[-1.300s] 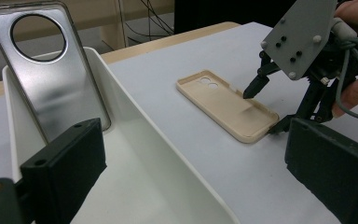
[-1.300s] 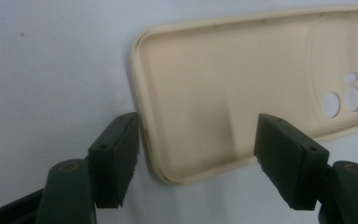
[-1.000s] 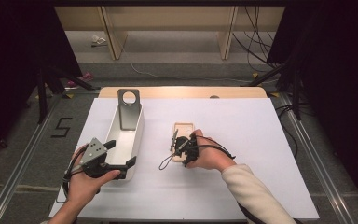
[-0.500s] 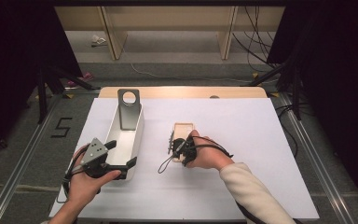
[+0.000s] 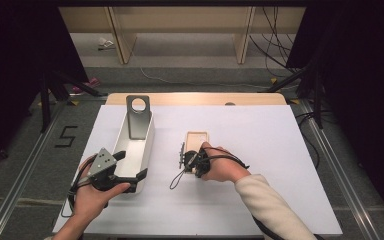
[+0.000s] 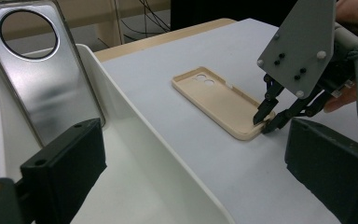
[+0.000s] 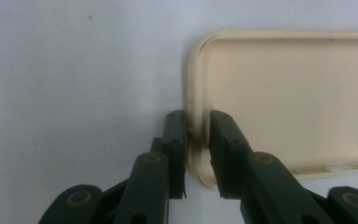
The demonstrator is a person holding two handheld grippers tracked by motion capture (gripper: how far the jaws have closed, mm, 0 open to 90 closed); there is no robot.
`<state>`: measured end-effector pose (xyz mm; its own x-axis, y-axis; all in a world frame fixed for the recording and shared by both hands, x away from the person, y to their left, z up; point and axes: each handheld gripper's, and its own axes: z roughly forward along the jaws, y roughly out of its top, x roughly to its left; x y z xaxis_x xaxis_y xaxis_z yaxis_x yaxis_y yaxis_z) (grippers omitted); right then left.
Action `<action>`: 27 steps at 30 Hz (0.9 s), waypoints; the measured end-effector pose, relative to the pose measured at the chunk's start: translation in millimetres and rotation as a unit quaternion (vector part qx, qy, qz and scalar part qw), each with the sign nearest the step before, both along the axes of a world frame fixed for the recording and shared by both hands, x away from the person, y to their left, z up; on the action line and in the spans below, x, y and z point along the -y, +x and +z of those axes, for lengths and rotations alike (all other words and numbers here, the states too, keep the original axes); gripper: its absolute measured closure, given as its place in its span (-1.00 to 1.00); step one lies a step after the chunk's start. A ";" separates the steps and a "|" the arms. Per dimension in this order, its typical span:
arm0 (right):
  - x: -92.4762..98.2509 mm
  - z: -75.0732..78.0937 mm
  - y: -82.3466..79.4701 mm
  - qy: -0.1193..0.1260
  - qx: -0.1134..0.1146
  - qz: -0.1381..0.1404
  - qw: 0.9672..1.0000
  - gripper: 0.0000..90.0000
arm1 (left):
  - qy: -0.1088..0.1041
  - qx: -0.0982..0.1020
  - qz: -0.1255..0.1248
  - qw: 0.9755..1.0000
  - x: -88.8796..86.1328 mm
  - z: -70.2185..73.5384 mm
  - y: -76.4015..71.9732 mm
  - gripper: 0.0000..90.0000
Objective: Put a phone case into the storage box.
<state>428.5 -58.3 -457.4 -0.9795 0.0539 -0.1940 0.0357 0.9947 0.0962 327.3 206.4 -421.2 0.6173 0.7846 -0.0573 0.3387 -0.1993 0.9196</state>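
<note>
At the centre of the high view, on the white table (image 5: 280,150), we see the beige phone case (image 5: 197,139) lying flat with its hollow side up, its near short end meeting the right gripper (image 5: 190,161). In the right gripper view the case (image 7: 284,102) fills the upper right of the frame and its near short rim runs upright through the middle, straight down the narrow gap between the two black jaws: one jaw stands outside the rim at its left, the other inside the hollow at its right. These jaws have just been closing, and they now stand nearly together astride the rim; the outer one seems to touch it, though we cannot be sure from this blurred close view that both pads press on it. In the left gripper view the same meeting shows at right of centre, the right gripper (image 6: 266,122) tipped down onto the near corner of the case (image 6: 219,100). The left gripper (image 5: 130,165), at the lower left of the high view, has its jaws spread wide around the near end of the white tray (image 5: 147,145) with clear air on both sides, holding nothing. A grey metal plate with a round hole (image 5: 138,117) leans upright at the tray's far end.
</note>
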 end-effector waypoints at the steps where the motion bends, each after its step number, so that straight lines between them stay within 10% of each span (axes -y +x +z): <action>1: -0.2 -0.1 -0.1 -0.001 0.002 0.003 1.000 0.75 | 0.000 0.000 0.000 1.000 0.1 0.0 -0.1 -0.90; 17: 1.8 -0.1 -3.3 0.005 0.004 0.004 1.000 0.91 | -0.001 0.001 0.002 1.000 -0.5 0.3 0.1 -0.90; 27: 12.5 0.9 -4.9 0.049 0.004 -0.010 0.999 0.93 | -0.002 0.001 0.004 1.000 -0.8 -0.2 0.5 -0.90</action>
<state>423.6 -70.8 -456.6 -0.9764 0.0919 -0.1954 0.0535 0.9797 0.1934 327.7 207.1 -421.3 0.6114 0.7891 -0.0590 0.3385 -0.1934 0.9209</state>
